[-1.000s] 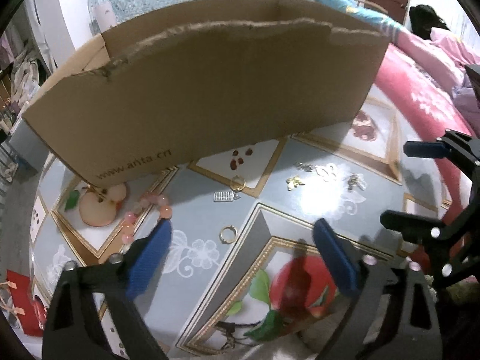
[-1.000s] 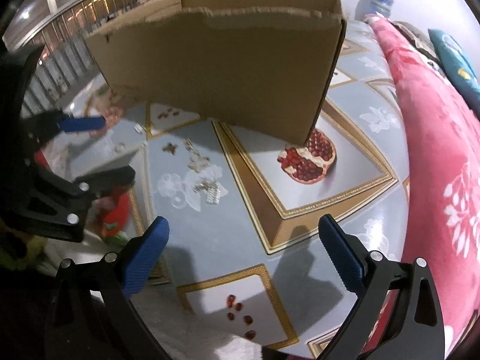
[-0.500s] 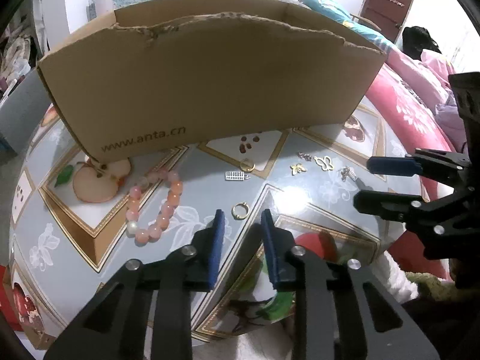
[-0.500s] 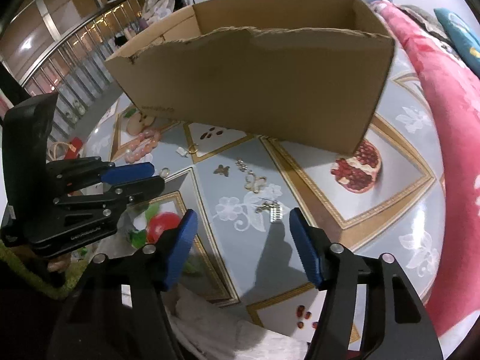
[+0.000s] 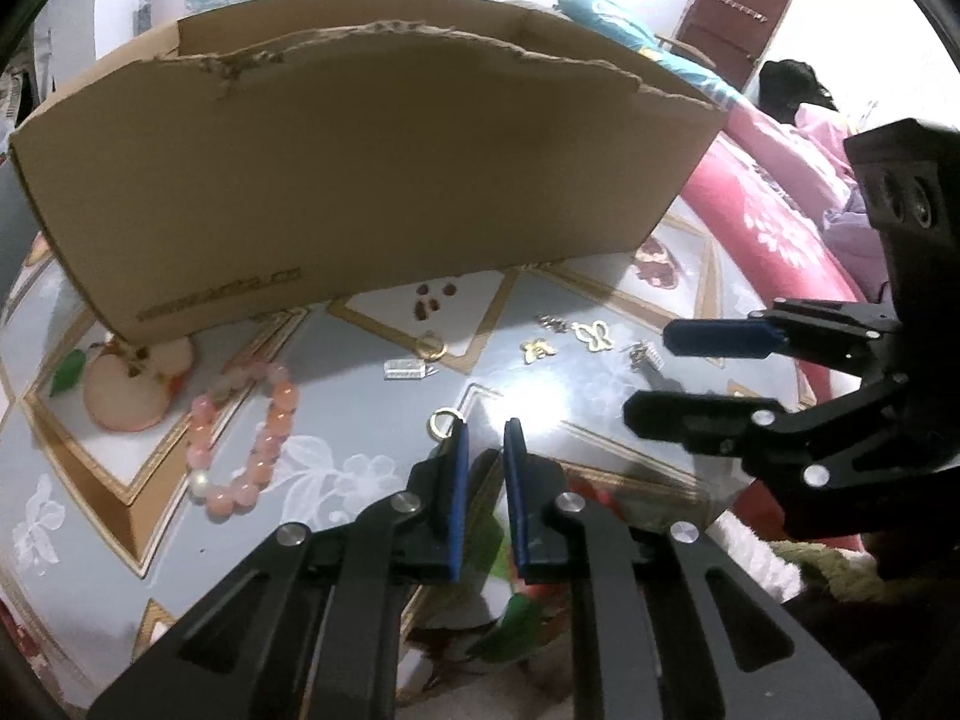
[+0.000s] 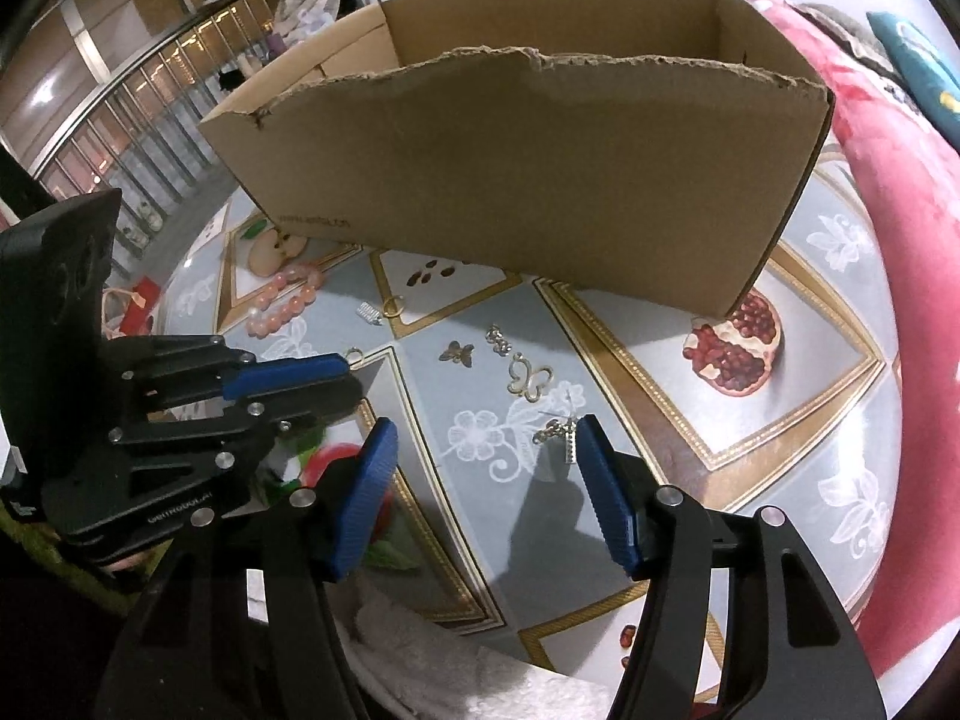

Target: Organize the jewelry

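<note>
Left wrist view: I'm closing the left gripper [image 5: 483, 438], jaws nearly together on nothing; a gold ring [image 5: 445, 422] is lying just at eleven o'clock of its tips, the pink bracelet [image 5: 252, 432] toward nine.

Right wrist view: I'm holding the right gripper [image 6: 486, 450] half spread and empty, a silver earring [image 6: 564, 441] lying beside its right pad at three o'clock, the cardboard box [image 6: 528, 180] at twelve.

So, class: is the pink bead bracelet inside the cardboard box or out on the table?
Out. The pink bead bracelet lies on the patterned tablecloth, in front of the cardboard box, near its left corner.

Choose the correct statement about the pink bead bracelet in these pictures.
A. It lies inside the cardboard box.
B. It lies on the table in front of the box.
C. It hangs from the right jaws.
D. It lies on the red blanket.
B: the pink bead bracelet lies flat on the patterned table, in front of the cardboard box.
</note>
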Tool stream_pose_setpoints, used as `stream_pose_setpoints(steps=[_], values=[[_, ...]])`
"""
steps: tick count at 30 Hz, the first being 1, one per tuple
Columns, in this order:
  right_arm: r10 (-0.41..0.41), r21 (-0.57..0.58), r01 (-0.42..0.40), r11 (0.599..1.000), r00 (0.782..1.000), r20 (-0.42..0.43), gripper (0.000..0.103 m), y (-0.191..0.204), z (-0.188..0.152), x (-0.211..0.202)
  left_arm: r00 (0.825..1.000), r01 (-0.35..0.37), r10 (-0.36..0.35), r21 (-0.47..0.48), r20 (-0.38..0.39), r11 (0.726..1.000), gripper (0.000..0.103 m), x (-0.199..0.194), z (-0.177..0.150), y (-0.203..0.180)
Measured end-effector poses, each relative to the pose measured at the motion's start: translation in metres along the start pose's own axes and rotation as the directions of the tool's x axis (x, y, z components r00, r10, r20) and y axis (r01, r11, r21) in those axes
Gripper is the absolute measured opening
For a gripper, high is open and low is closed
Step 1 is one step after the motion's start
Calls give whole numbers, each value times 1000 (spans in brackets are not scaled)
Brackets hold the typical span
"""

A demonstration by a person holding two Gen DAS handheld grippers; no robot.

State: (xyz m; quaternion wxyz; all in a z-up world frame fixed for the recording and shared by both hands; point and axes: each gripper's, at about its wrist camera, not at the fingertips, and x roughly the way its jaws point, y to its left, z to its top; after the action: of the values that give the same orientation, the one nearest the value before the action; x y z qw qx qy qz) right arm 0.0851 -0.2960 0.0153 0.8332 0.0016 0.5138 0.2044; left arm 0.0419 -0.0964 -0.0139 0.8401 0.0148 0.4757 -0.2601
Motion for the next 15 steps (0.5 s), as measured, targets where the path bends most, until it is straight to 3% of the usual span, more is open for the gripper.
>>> stream_pose_setpoints(steps=[3,8,11,15], values=[[5,-1,-5,1000,1000,3,58,2,1,2,1000,10,-11,23,12,1000,11,1,-1,-4],[15,-5,-15,1000,1000,10,58,2,1,1,998,-53,47,124,52,991,11,-10,-2,-9],[26,-3,-26,1000,1000,10,58,2,1,2,994,-104,98,202,41,974,12,-7,-1,-10],[31,-3,-31,1000,999,13,58,2,1,2,994,-111,108,237,25,965,12,-1,0,-6]])
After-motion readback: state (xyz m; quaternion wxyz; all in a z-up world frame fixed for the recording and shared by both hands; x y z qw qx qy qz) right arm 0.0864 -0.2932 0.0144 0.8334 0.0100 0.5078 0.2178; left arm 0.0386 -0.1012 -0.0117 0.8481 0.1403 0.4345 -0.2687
